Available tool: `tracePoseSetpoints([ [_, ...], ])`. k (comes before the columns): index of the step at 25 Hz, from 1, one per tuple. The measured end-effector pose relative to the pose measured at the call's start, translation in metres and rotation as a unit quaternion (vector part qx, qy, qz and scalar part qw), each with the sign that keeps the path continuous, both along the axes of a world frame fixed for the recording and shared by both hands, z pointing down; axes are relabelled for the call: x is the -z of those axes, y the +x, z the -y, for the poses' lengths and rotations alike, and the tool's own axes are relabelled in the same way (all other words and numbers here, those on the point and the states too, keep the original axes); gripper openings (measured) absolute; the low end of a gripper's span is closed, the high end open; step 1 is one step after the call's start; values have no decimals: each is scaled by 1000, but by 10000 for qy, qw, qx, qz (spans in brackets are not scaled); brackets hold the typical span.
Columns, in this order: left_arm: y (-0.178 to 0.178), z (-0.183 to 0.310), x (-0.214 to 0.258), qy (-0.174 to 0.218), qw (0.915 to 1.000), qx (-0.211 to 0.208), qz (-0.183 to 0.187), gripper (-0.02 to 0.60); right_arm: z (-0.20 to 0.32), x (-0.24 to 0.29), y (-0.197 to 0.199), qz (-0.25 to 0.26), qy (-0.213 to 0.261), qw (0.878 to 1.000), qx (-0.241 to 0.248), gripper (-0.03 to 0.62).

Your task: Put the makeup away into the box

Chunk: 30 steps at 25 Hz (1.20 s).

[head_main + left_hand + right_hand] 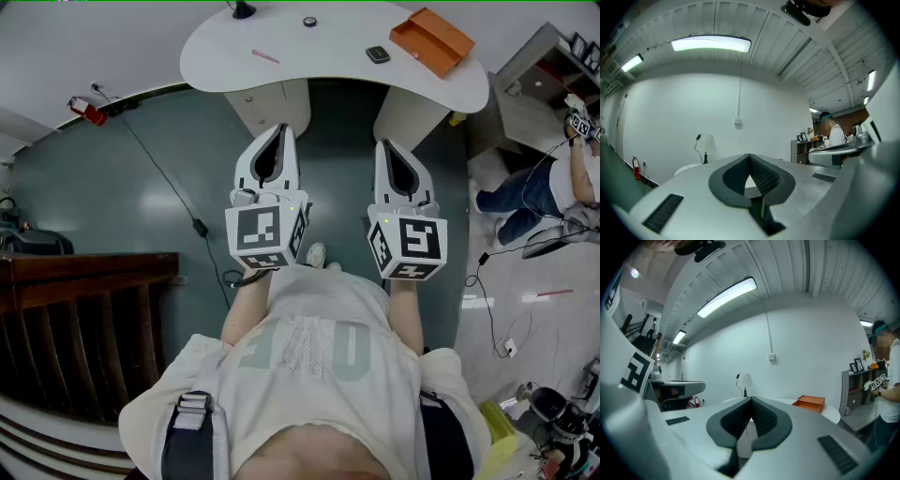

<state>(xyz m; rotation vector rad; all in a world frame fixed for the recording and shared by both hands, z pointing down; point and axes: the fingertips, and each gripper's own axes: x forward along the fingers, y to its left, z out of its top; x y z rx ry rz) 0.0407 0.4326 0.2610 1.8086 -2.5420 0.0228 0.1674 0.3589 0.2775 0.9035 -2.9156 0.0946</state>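
An orange box point(431, 39) lies open on the right part of the white table point(225, 42); it also shows as the orange box point(809, 403) in the right gripper view. On the table top lie a thin pink makeup stick point(265, 56), a dark compact point(378, 54) and a small round item point(309, 21). My left gripper point(278, 131) and right gripper point(387, 148) are held level side by side, short of the table's near edge. Both are shut with nothing between the jaws, as the left gripper point(750, 157) and right gripper point(751, 400) show in their own views.
A lamp point(744, 379) stands at the table's far side. A red fire extinguisher point(86, 111) and a cable lie on the floor at left, with a dark wooden railing point(84, 319) near left. A shelf point(553, 66) and another person point(553, 187) are at right.
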Motion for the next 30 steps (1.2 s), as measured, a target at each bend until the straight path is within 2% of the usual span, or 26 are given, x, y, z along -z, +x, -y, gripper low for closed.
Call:
tracePoseSetpoints([
  [10, -9, 0, 2, 71, 10000, -32, -37, 6, -1, 5, -11, 2, 141, 9998, 112, 5],
  [17, -28, 11, -2, 48, 9999, -93, -78, 6, 9, 4, -24, 212, -2, 9997, 113, 5],
  [30, -67, 41, -14, 110, 9991, -295, -287, 6, 36, -15, -38, -145, 95, 9996, -233, 5],
])
